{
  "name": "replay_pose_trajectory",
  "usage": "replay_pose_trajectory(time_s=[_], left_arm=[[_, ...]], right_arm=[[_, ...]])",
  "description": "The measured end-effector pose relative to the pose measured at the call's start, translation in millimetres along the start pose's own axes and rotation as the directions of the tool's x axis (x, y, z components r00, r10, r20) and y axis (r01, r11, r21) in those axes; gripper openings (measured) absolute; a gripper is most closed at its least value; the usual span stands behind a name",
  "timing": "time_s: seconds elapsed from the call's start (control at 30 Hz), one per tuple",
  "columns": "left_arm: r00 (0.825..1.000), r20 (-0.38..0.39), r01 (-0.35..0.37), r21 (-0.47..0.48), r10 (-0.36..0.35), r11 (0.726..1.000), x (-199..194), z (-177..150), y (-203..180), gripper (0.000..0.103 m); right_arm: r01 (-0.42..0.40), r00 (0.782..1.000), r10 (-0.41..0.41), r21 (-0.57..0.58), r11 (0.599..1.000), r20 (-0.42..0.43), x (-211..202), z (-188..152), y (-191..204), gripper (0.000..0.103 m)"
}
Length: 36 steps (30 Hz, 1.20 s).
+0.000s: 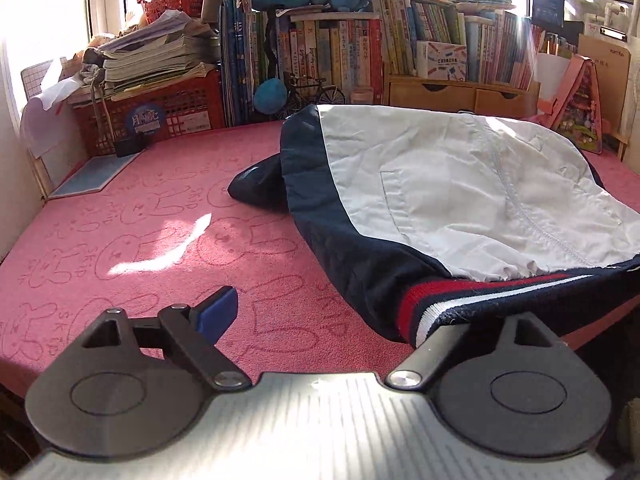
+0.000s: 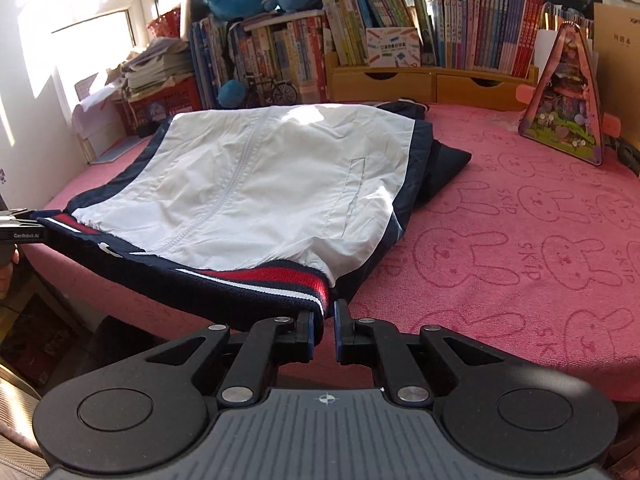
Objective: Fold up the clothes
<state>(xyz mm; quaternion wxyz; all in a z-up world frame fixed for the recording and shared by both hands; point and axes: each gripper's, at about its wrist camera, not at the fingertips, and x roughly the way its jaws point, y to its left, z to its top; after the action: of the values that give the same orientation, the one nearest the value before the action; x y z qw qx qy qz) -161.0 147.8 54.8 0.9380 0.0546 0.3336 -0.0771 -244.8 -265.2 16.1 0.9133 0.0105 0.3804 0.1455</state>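
"SKIP" rabbits on pink cover (image 2: 520, 216); book spines (image 2: 480, 28) perhaps Chinese.

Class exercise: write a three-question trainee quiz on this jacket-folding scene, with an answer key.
1. True or false: the left gripper is open.
2. What does the right gripper pinch? A) a book B) the striped hem C) a plush toy
3. Fill in: the jacket lies on a ____ cover printed with rabbits.
Key: 1 true; 2 B; 3 pink.
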Motion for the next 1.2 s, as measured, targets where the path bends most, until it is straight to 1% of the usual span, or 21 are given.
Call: replay_pose_trajectory(time_s=[0.03, 0.07, 0.13, 0.2, 0.23, 0.3, 0.33, 0.4, 0.5, 0.53, 0.57, 0.63, 0.67, 0.73, 0.87, 0.97, 1.03, 1.07, 1.13, 1.17, 1.2], left_arm=[[1.0, -0.022, -0.008, 0.011, 0.009, 1.0, 4.2, -3.6, -1.2, 0.088], [0.999, -0.049, -0.02, 0.034, 0.021, 0.999, 8.6, -7.9, -4.3, 0.087], [0.994, -0.092, -0.042, 0.12, 0.053, 0.992, 15.9, -19.8, -14.1, 0.087], [0.996, -0.078, -0.029, 0.189, 0.045, 0.982, 12.9, -28.4, -21.0, 0.088], [0.998, -0.064, 0.005, 0.202, 0.008, 0.979, 7.6, -30.4, -20.4, 0.091], [0.994, -0.046, 0.104, 0.202, -0.096, 0.974, -4.3, -30.9, -14.8, 0.103], [0.987, -0.039, 0.163, 0.193, -0.159, 0.968, -10.7, -30.1, -10.6, 0.103], [0.966, -0.014, 0.255, 0.172, -0.257, 0.951, -22.4, -26.5, -1.9, 0.103], [0.95, 0.047, 0.301, 0.12, -0.309, 0.946, -29.5, -12.9, 8.4, 0.103], [0.946, 0.062, 0.31, 0.096, -0.317, 0.946, -29.0, -6.5, 10.8, 0.103], [0.942, 0.078, 0.32, 0.072, -0.326, 0.945, -28.6, -0.1, 13.1, 0.103], [0.934, 0.119, 0.337, 0.019, -0.337, 0.941, -26.6, 12.7, 16.1, 0.103], [0.936, 0.134, 0.328, 0.0, -0.326, 0.945, -24.1, 18.1, 16.6, 0.103], [0.941, 0.161, 0.307, -0.037, -0.297, 0.951, -15.4, 31.2, 16.5, 0.103], [0.941, 0.203, 0.284, -0.035, -0.272, 0.958, 2.1, 55.4, 6.7, 0.103], [0.94, 0.235, 0.26, -0.019, -0.248, 0.965, 19.8, 74.2, -9.3, 0.103], [0.936, 0.248, 0.263, -0.021, -0.249, 0.965, 33.6, 86.4, -21.5, 0.103], [0.934, 0.251, 0.271, -0.028, -0.256, 0.962, 39.1, 91.3, -25.7, 0.103], [0.929, 0.262, 0.284, -0.047, -0.262, 0.958, 51.5, 103.3, -35.0, 0.103], [0.927, 0.269, 0.287, -0.055, -0.262, 0.956, 56.6, 108.9, -37.3, 0.103], [0.924, 0.272, 0.293, -0.059, -0.267, 0.954, 64.3, 117.8, -40.5, 0.103]], right_arm=[[-0.012, 1.0, 0.012, -0.024, 1.0, -0.026, 4.6, -2.8, 2.8, 0.012], [-0.025, 0.998, 0.022, -0.048, 0.999, -0.052, 9.1, -5.6, 5.6, 0.017], [-0.059, 0.993, 0.049, -0.091, 0.994, -0.107, 18.2, -11.4, 11.2, 0.031], [-0.174, 0.975, 0.157, -0.096, 0.98, -0.157, 22.8, -18.3, 15.1, 0.07], [-0.23, 0.966, 0.215, -0.1, 0.968, -0.144, 19.6, -18.9, 15.5, 0.075], [-0.294, 0.955, 0.287, -0.116, 0.949, -0.077, 8.2, -13.1, 11.6, 0.081], [-0.313, 0.95, 0.311, -0.112, 0.943, -0.029, 2.3, -5.7, 7.1, 0.084], [-0.336, 0.937, 0.342, -0.076, 0.939, 0.072, -4.2, 12.5, -3.0, 0.1], [-0.325, 0.925, 0.322, -0.019, 0.946, 0.199, 1.2, 49.5, -14.5, 0.102], [-0.285, 0.931, 0.28, -0.013, 0.959, 0.235, 8.7, 64.2, -14.1, 0.102], [-0.223, 0.94, 0.22, -0.02, 0.975, 0.261, 19.0, 76.5, -11.6, 0.102], [-0.09, 0.948, 0.098, -0.041, 0.995, 0.304, 43.5, 99.9, -5.0, 0.102], [-0.026, 0.946, 0.042, -0.055, 0.998, 0.321, 57.3, 110.7, -1.2, 0.101], [0.041, 0.939, -0.007, -0.09, 0.995, 0.344, 87.0, 126.7, 6.2, 0.1], [0.051, 0.942, 0.006, -0.16, 0.986, 0.337, 131.7, 153.4, 22.6, 0.097], [0.087, 0.944, -0.012, -0.212, 0.973, 0.329, 158.3, 179.3, 32.7, 0.1], [0.072, 0.965, -0.015, -0.213, 0.974, 0.261, 179.6, 194.4, 29.8, 0.103], [0.049, 0.979, -0.006, -0.203, 0.978, 0.203, 193.1, 199.7, 27.2, 0.102], [-0.036, 0.996, 0.05, -0.165, 0.986, 0.079, 213.4, 194.5, 26.2, 0.057], [-0.038, 0.998, 0.045, -0.157, 0.987, 0.045, 217.6, 189.4, 27.8, 0.017], [-0.038, 0.999, 0.041, -0.159, 0.987, 0.015, 220.8, 183.4, 30.1, 0.01]])
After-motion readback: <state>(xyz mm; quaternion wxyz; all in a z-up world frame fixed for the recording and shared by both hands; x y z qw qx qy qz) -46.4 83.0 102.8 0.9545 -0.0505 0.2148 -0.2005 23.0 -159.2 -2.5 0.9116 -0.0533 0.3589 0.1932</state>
